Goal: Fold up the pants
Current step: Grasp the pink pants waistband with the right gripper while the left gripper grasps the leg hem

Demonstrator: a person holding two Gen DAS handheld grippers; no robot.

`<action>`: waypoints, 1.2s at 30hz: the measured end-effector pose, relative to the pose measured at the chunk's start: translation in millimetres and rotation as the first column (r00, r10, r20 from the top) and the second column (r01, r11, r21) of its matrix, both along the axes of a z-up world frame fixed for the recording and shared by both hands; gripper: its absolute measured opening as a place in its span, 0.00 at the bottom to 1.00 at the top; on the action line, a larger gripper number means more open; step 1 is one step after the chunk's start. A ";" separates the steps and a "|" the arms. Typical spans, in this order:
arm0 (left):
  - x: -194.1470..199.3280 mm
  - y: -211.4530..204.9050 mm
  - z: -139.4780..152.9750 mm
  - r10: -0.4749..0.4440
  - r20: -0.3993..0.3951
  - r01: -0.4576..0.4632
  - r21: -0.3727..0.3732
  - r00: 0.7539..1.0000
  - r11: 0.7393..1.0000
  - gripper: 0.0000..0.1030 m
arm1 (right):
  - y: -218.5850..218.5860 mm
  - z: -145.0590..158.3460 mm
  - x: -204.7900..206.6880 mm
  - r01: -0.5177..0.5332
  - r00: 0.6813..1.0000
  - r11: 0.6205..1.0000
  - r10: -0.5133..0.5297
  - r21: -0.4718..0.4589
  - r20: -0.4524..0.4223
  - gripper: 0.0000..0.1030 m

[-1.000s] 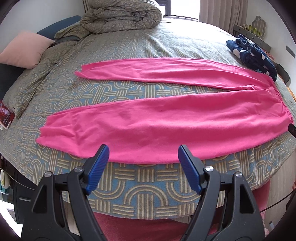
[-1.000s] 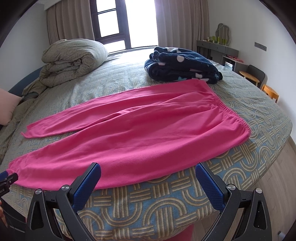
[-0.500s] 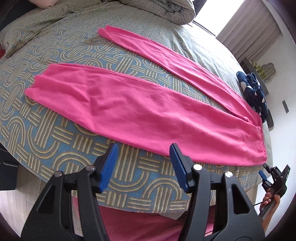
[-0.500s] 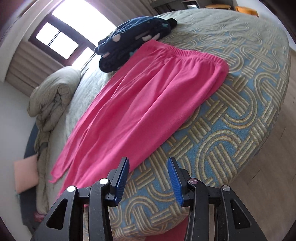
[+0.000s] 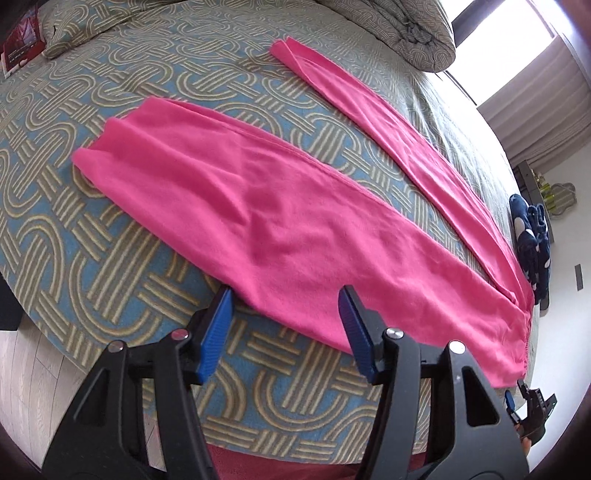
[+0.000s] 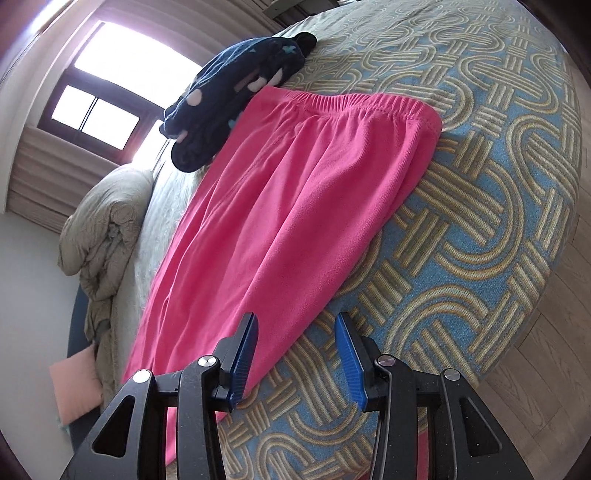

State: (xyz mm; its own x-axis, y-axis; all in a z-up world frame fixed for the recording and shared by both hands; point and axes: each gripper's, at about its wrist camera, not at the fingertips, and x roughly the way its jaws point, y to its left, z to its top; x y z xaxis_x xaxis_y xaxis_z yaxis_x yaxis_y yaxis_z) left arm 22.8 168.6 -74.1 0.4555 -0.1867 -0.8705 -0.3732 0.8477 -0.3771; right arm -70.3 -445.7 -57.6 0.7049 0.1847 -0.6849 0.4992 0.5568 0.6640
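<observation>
Pink pants (image 5: 280, 206) lie flat on the patterned bed (image 5: 110, 258), legs spread apart in a V, cuffs at the left. The waistband (image 6: 369, 103) shows in the right wrist view, near the bed's right end. My left gripper (image 5: 284, 328) is open and empty, low over the near edge of the near leg, about mid-length. My right gripper (image 6: 295, 350) is open and empty, low over the near edge of the pants below the waistband; it also shows small in the left wrist view (image 5: 517, 402).
A folded navy dotted blanket (image 6: 229, 96) lies against the far end of the waistband. A rolled grey duvet (image 5: 402, 33) sits at the bed's far side. A pink pillow (image 6: 74, 384) lies beyond it. Wooden floor (image 6: 546, 369) borders the bed.
Both grippers have come closer and lower to the near edge of the pants. The left jaws have spread a little. The pants have not moved.
</observation>
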 end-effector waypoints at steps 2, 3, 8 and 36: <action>3.2 5.1 -0.5 0.014 0.002 -0.014 -0.019 1.000 1.000 0.58 | -4.1 -2.6 -1.1 0.013 1.000 1.000 -0.013 0.025 0.010 0.43; 4.6 6.7 -0.5 0.020 0.002 -0.020 -0.027 1.000 0.999 0.58 | -6.7 -4.3 -1.4 0.018 1.000 0.999 -0.018 0.041 0.016 0.43; 10.1 12.6 -1.0 0.055 0.014 -0.054 -0.033 0.998 0.998 0.39 | -17.9 -9.4 0.6 0.054 0.998 0.993 -0.059 0.102 0.039 0.43; 174.5 -30.0 120.0 -0.037 0.256 0.001 0.142 0.966 0.990 0.05 | -16.6 111.3 160.9 -0.040 0.988 0.973 0.073 -0.228 0.137 0.04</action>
State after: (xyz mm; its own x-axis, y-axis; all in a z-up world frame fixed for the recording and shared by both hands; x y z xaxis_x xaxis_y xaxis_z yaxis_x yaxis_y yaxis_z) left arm 197.3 138.6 45.9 0.6652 -0.0826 -0.7421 -0.2624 0.9046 -0.3359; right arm 90.6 -462.3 53.7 0.7917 0.0800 -0.6057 0.3715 0.7241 0.5812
